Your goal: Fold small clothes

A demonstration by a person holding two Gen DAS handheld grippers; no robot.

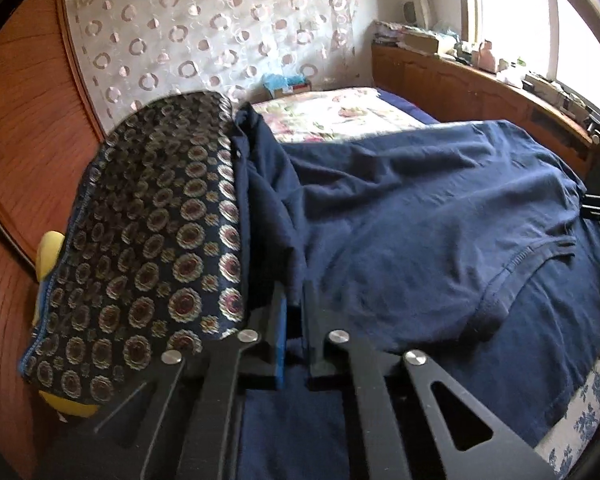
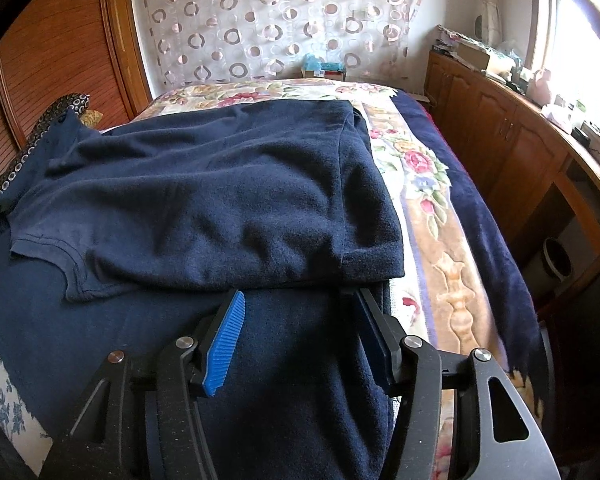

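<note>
- A navy shirt (image 2: 204, 192) lies spread on the bed (image 2: 432, 216), partly doubled over itself, with one layer folded on top of the layer below.
- In the right wrist view, the folded edge of the upper layer runs across just ahead of the right gripper (image 2: 300, 312).
- The right jaws stand wide apart and hold nothing; their tips sit at that folded edge, and the lower layer of the shirt lies beneath and between them.
- A blue ribbed pad (image 2: 225, 348) shows on the right gripper's left finger.
- In the left wrist view, the left gripper (image 1: 296, 308) has its jaws drawn close together on a hanging fold of the navy shirt, which rises out from between the fingers.
- A sleeve with a stitched hem (image 1: 512, 268) lies to the right of the left gripper, on top of the shirt's lower layer.
- A dark patterned cloth (image 1: 148, 240) with round medallions lies just beside the left gripper, on its left, touching the shirt's edge.
- The bed carries a floral cover (image 2: 416, 160).
- A wooden cabinet (image 2: 500, 152) runs along the bed's right side.
</note>
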